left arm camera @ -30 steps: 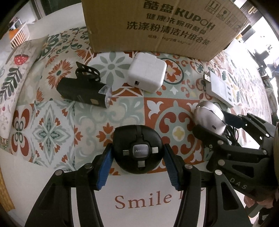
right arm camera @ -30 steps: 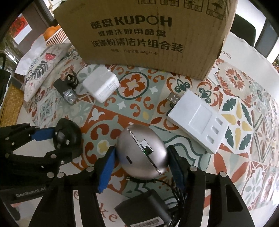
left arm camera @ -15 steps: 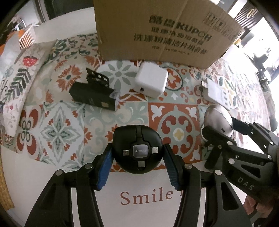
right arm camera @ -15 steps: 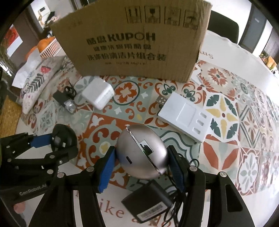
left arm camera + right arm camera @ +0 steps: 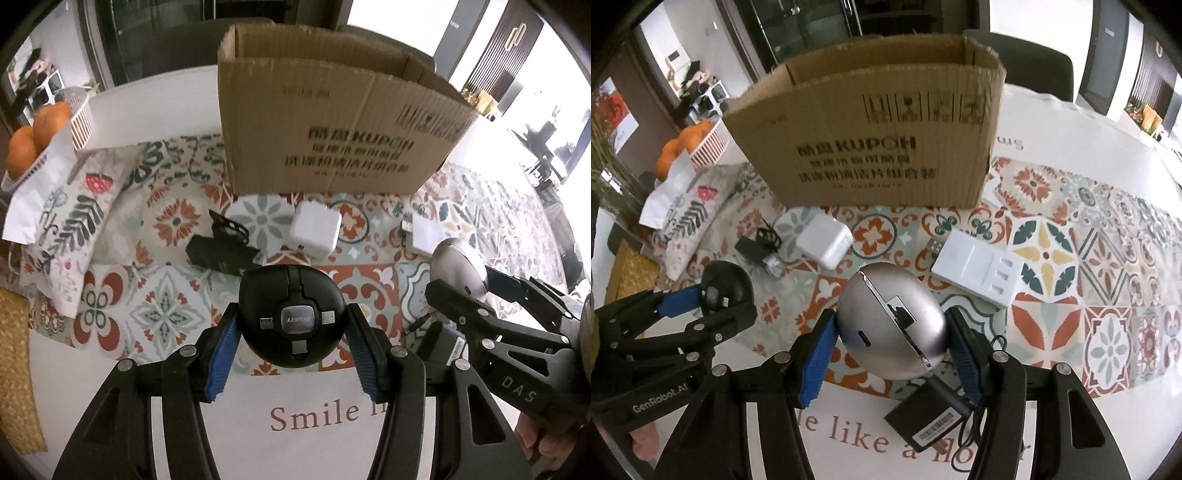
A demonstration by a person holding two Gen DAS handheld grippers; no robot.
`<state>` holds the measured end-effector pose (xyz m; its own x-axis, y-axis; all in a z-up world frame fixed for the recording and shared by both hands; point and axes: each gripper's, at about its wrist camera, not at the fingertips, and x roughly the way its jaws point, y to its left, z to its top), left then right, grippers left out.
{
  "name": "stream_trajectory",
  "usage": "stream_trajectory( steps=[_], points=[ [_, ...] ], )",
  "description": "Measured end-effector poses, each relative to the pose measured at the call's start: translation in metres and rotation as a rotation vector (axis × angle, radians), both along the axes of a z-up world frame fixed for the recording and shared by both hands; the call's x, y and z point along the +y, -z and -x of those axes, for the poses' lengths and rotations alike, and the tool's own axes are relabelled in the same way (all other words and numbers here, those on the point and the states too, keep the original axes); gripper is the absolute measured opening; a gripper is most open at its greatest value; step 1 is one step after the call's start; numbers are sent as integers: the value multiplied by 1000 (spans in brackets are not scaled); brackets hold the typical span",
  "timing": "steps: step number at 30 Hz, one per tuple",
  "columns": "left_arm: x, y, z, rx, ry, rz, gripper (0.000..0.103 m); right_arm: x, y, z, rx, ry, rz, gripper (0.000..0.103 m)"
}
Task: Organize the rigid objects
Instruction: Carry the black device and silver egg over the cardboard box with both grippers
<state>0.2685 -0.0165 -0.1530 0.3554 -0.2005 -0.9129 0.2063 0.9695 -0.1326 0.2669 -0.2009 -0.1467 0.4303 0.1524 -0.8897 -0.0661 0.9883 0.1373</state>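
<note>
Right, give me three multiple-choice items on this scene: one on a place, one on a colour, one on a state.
1. Where does the white charger block lie?
A. inside the cardboard box
B. on the patterned cloth before the cardboard box
C. in the basket of oranges

2. What colour is the rounded case in the right gripper?
A. silver
B. red
C. green

3. What is the left gripper doing?
A. standing open with nothing in it
B. clamping the round black hub
C. clamping the charger block

B: it rests on the cloth before the box.
A: its shell is silver.
B: both pads press the hub.

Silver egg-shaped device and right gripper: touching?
Touching. The right wrist view shows both blue pads pressed against the silver egg-shaped device, held in the right gripper.
</note>
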Motion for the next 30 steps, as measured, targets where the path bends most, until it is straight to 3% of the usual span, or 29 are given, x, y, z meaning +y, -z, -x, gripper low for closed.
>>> stream_trajectory(
  steps=[13,30],
  points=[
    [-2,-42,-5,-88,4,54,55,3,-50,3,-118,8,23,60],
    [-6,-96,-20,-220,16,63,55,-2,-99,-11,-232,40,3,60]
  ],
)
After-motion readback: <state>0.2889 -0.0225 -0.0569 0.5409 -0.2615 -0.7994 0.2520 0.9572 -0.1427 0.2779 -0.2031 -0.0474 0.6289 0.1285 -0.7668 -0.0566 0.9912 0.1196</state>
